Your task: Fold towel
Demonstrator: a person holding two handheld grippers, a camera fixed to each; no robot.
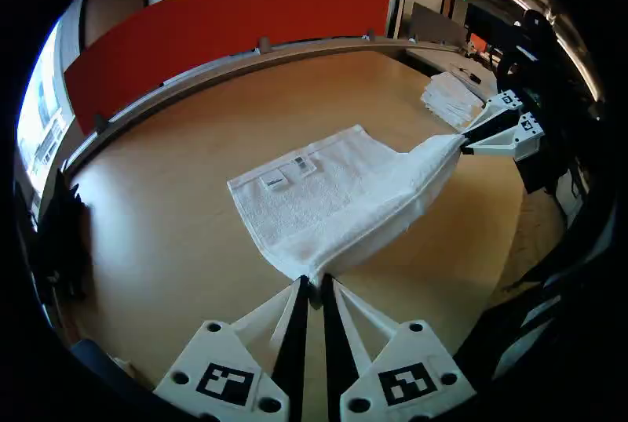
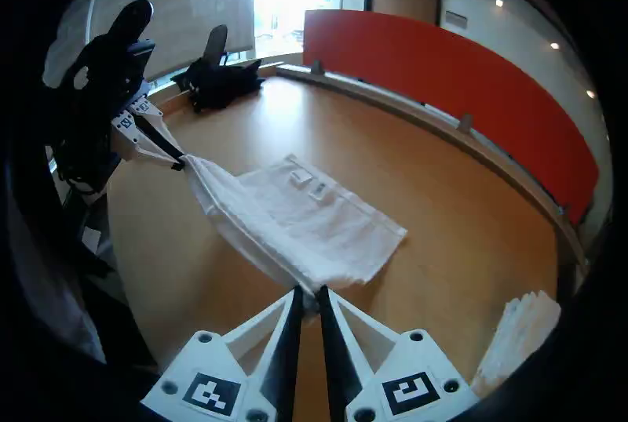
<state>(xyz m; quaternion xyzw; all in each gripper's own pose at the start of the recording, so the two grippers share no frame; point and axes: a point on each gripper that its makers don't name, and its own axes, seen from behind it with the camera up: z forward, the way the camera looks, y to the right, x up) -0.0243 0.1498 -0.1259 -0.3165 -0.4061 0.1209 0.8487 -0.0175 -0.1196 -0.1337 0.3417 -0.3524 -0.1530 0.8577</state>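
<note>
A white towel (image 1: 330, 187) lies on the wooden table (image 1: 173, 202), its label side up, with the near edge lifted and stretched between both grippers. My left gripper (image 1: 314, 285) is shut on one corner of that edge. My right gripper (image 1: 465, 141) pinches the other corner, seen at the right in the left gripper view. In the right gripper view the towel (image 2: 314, 218) runs from my right gripper (image 2: 308, 292), shut on its corner, up to the left gripper (image 2: 180, 161) at the far left, which is held by a person's dark-gloved hand (image 2: 102, 77).
A stack of folded white towels (image 1: 451, 96) sits at the table's far right, and the towel stack (image 2: 522, 332) also shows low right in the right gripper view. A red partition (image 1: 235, 22) runs behind the table. Dark chairs (image 2: 220, 73) stand by the window.
</note>
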